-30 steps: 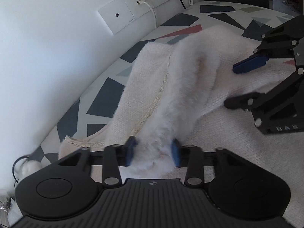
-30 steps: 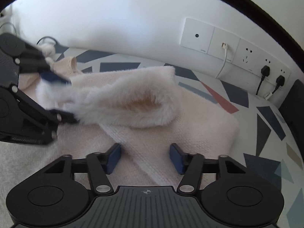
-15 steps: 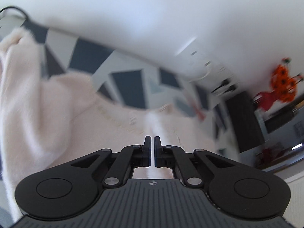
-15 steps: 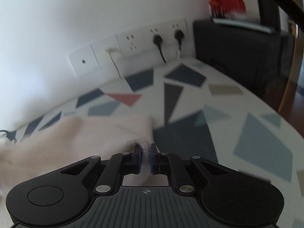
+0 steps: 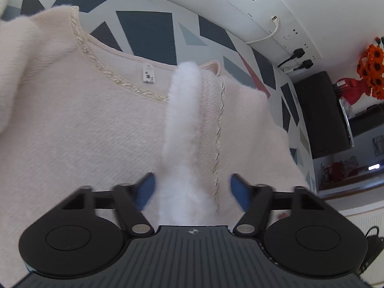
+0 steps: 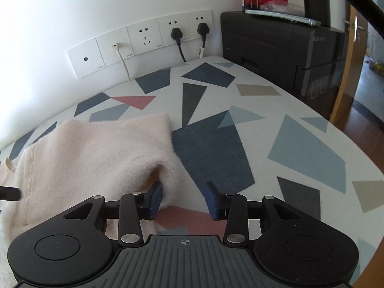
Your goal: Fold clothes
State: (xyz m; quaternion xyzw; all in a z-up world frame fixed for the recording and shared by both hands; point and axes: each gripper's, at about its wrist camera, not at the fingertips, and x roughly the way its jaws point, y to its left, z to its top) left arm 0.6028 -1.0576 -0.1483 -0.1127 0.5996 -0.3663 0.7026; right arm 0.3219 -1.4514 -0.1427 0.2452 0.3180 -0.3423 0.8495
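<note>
Fuzzy cream sweater [image 5: 84, 124] — ridged fold.

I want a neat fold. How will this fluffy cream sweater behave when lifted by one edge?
Probably floppy: the sweater already drapes in soft humps, and a fuzzy strip bends limply between the left gripper's open fingers. It looks light, and its plush pile should grip rather than slip. A lifted edge would likely sag and bunch.

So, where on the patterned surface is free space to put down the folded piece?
Free: the patterned surface right of the sweater, up to the black cabinet. Also a narrow strip between the sweater and the wall sockets. Crowded: the left side, covered by the sweater.
</note>
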